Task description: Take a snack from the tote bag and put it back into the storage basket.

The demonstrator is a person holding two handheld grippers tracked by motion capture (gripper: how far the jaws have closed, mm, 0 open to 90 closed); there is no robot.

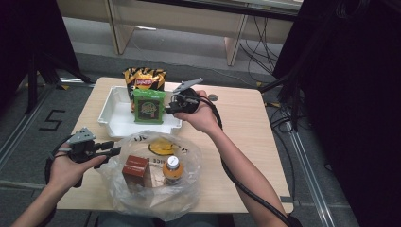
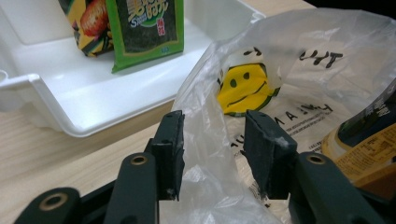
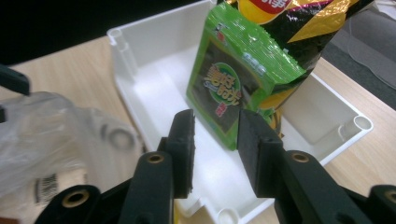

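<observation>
Seaweed packet (image 3: 233,91) stands propped in the tray (image 1: 111,113); my right tool (image 3: 215,135) gapes empty, left tool (image 2: 212,147) loosely straddles bag (image 2: 299,60) film (mouth kept open).

Even overhead light falls on the table (image 1: 246,142), bright at its middle, while the room to the far left and right sinks into black. The plastic bag (image 1: 189,161) shows soft glare. In the right gripper view its near folds blur.

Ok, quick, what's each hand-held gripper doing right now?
Left hand-held gripper: open, plastic bag film between its jaws.
Right hand-held gripper: open, empty, near the green snack packet.
</observation>
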